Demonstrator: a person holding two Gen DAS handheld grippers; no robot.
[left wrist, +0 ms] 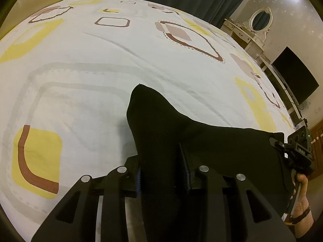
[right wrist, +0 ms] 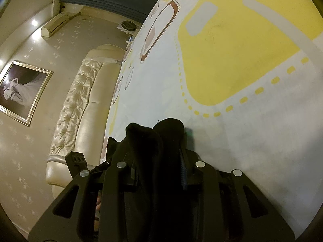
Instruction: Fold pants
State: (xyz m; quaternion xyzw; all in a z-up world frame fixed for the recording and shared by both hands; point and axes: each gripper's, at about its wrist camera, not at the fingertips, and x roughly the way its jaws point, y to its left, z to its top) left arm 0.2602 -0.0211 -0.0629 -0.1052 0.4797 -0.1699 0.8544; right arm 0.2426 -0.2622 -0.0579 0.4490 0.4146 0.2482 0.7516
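On one bedsheet [left wrist: 101, 56], two grippers clamp one pants [left wrist: 161, 121].

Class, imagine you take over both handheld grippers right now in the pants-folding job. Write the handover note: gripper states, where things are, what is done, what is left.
Left gripper: black pants fabric between its fingers, which look closed on it.
Right gripper: also closed on a bunch of the pants.
The pants hang stretched between the two grippers above the patterned bedsheet.
Done: both ends picked up.
Left: lay the pants on the bed, fold, release. How many folds are already made cannot be told.
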